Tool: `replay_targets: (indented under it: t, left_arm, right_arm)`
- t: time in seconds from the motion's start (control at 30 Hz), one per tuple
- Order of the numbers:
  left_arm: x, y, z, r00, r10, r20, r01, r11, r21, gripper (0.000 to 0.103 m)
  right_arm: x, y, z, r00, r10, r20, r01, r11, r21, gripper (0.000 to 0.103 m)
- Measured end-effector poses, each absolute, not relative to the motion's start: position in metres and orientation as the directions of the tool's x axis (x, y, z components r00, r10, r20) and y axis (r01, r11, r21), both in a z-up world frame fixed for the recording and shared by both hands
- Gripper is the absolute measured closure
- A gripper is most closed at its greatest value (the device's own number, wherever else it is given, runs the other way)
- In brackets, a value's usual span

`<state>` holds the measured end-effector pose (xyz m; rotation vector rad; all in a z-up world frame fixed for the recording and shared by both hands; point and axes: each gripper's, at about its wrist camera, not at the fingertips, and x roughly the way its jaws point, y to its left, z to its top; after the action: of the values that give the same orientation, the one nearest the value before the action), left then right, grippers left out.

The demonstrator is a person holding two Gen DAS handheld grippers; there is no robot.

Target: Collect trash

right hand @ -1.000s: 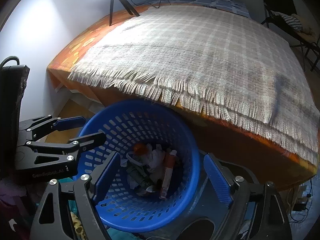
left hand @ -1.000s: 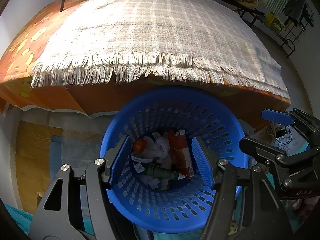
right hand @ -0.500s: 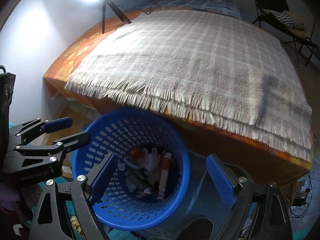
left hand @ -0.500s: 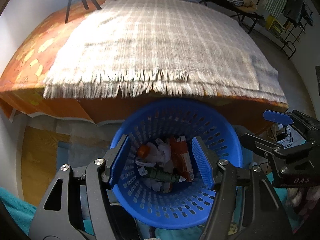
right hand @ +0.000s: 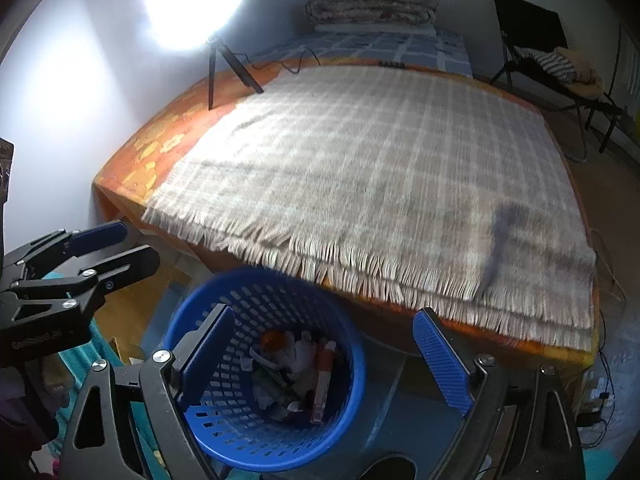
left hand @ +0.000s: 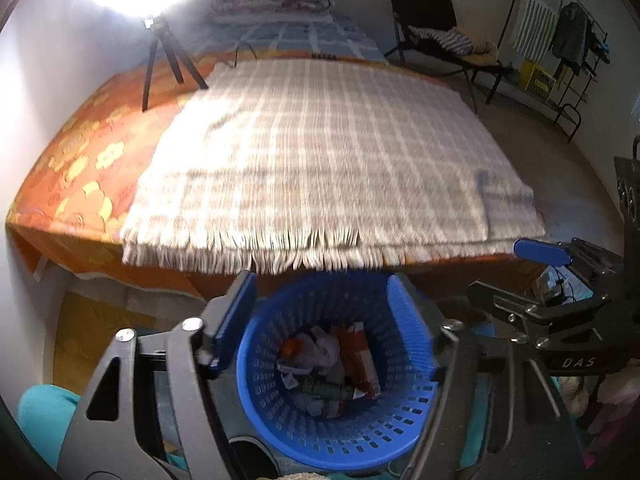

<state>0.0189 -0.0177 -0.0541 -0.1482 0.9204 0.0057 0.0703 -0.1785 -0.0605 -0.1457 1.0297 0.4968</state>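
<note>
A blue perforated basket stands on the floor at the foot of a bed, and the right wrist view also shows this basket. It holds trash: crumpled white paper, an orange cap, a red-and-white packet and a green tube. My left gripper hangs open and empty above the basket. My right gripper is open and empty too, over the basket's right edge. Each gripper shows in the other's view: the right gripper at the right, the left gripper at the left.
A bed with an orange sheet and a fringed checked blanket fills the space ahead. A bright lamp on a tripod stands on its far left. Folded bedding lies at the head. A chair and a clothes rack stand to the right.
Both grippers have pulled up and back from the basket, which now sits lower and smaller in view. More of the bed and room shows. Both stay open.
</note>
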Motion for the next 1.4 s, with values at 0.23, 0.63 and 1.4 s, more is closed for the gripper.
replay_targets:
  t: [0.23,0.63,1.4]
  left_arm:
    - [0.018,-0.019,-0.022,0.669,-0.035,-0.742,-0.067,0.992,-0.107,0.021]
    - [0.018,-0.02,0.017,0.73,-0.001,-0.683,-0.081,0.993,-0.088,0.009]
    - [0.021,-0.015,0.036,0.75,0.027,-0.661,-0.115,0.989,-0.09,0.002]
  right_arm:
    - [0.074,-0.184,-0.038,0.456,0.353,-0.817,-0.447,0.885,0.132,0.009]
    - [0.081,-0.184,-0.004,0.519,0.364,-0.773,-0.441,0.889,0.123,0.009]
    - [0.08,-0.173,0.014,0.561,0.36,-0.745,-0.462,0.883,0.079,0.0]
